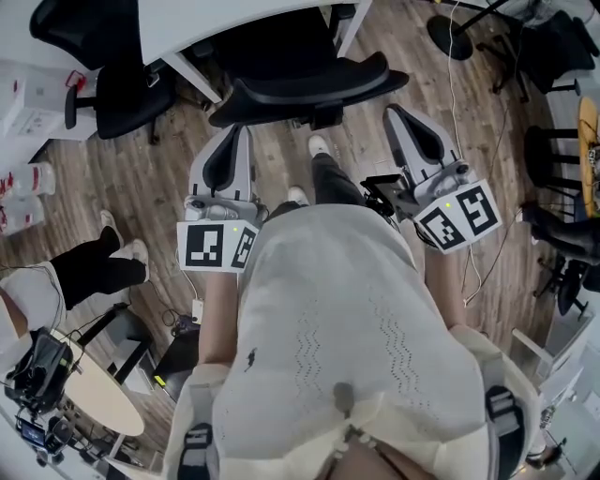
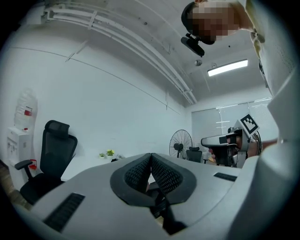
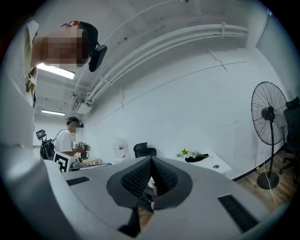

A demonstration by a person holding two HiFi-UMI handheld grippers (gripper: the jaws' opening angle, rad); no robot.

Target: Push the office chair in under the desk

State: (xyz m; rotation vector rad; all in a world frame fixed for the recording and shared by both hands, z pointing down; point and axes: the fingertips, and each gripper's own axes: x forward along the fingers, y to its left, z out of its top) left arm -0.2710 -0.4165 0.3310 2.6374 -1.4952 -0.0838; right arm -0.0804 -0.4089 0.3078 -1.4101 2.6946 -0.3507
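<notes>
Two grippers, both closed and empty, at one office chair

1. Office chair: black, on the wood floor, front part beneath the white bench.
2. Left gripper: jaws pressed together, nothing between them, tip just behind the left end of the chair's rear edge.
3. Right gripper: jaws likewise together and empty, tip just beside the chair's right end.

Whether either tip touches the chair cannot be made out.

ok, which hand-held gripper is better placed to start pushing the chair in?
Left, marginally. The left hand-held gripper, shut and empty, has its tip right by the chair's backrest. The right hand-held gripper, also shut, looks slightly further from the backrest's end.
</notes>
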